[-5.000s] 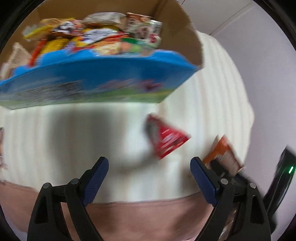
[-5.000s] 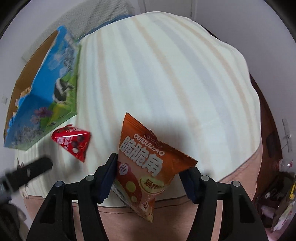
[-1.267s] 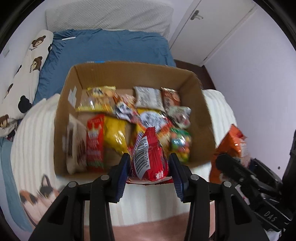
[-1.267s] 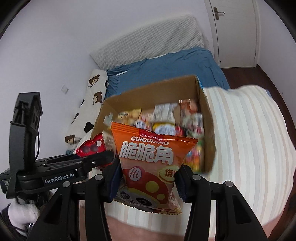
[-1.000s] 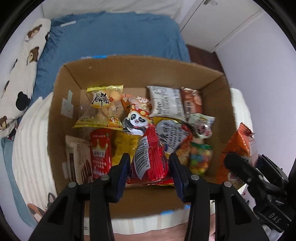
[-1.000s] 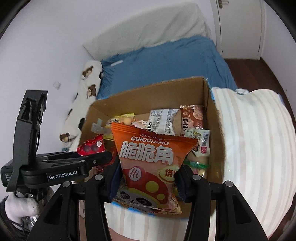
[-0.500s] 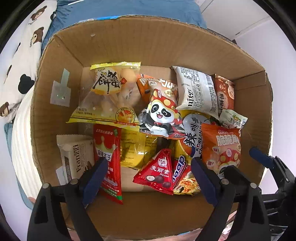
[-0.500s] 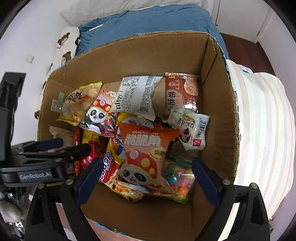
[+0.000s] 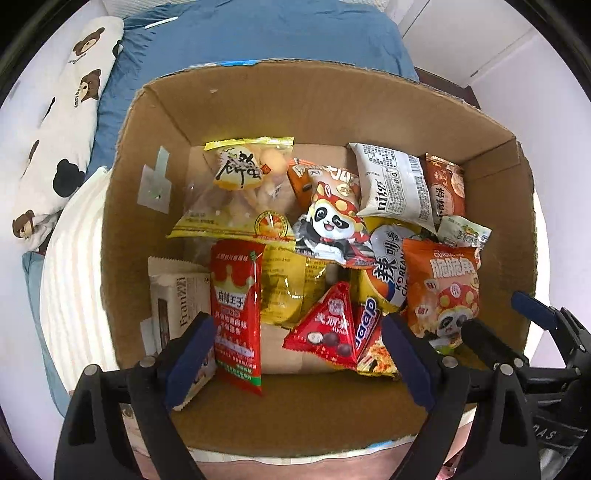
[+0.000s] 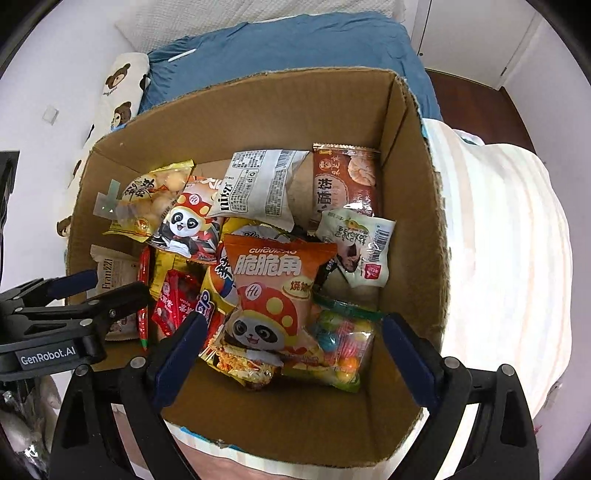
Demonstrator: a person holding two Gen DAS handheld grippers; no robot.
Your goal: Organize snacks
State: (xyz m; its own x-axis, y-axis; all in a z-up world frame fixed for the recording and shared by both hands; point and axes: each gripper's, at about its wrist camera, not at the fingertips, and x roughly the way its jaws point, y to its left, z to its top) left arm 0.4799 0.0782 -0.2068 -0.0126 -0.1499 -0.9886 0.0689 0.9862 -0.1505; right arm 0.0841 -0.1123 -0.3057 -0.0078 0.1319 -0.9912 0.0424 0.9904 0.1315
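A cardboard box holds several snack packets. The red triangular chocolate packet lies near the box's front. The orange panda chip bag lies on the pile beside it. My left gripper is open and empty above the box's front edge. My right gripper is open and empty above the chip bag. Each gripper shows in the other's view, the right one at right, the left one at left.
The box sits on a cream striped cushion. Behind it are a blue bed and a white bear-print pillow. A white door and dark floor are at back right.
Since a second ago both grippers opened and dropped their packets into the box: the red triangle from the left, the orange chip bag from the right. Both grippers have drawn back slightly.
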